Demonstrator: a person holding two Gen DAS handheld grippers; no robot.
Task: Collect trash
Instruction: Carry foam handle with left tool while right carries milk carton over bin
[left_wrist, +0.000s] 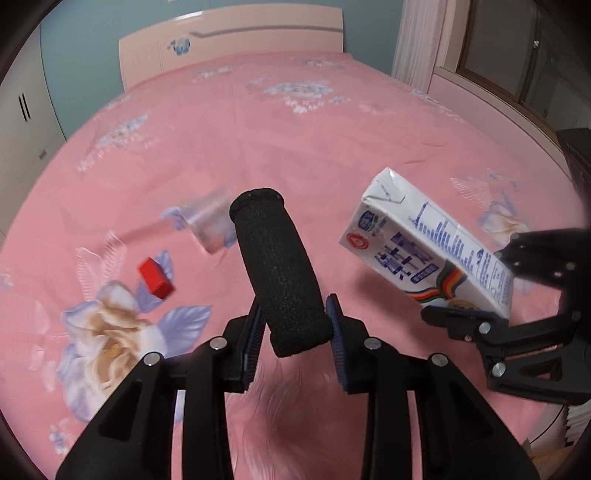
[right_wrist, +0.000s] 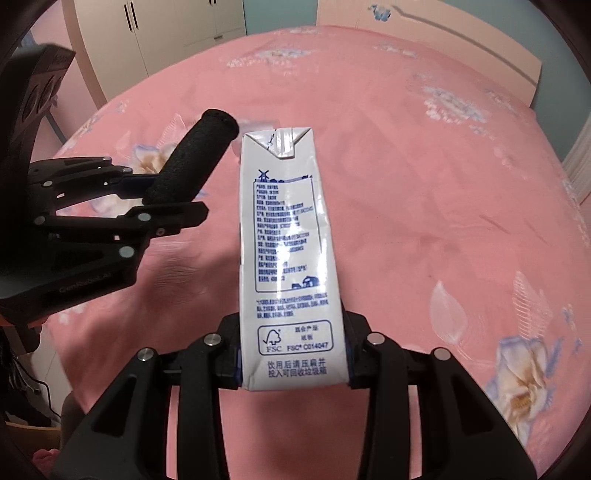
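Observation:
My left gripper (left_wrist: 295, 325) is shut on a black foam tube (left_wrist: 280, 269) and holds it above the pink bed; the tube also shows in the right wrist view (right_wrist: 192, 158) at the left. My right gripper (right_wrist: 293, 363) is shut on a white milk carton (right_wrist: 288, 258) with blue print, held upright in the air. In the left wrist view the carton (left_wrist: 424, 247) hangs at the right, tilted. A red block (left_wrist: 155, 277) and a clear plastic cup (left_wrist: 210, 221) lie on the bed left of the tube.
The bed has a pink flowered sheet (left_wrist: 295, 129) and a pale headboard (left_wrist: 229, 40). White wardrobes (right_wrist: 155, 33) stand beyond the bed. A window and curtain (left_wrist: 417, 40) are at the right. A dark object (left_wrist: 576, 158) sits at the bed's right edge.

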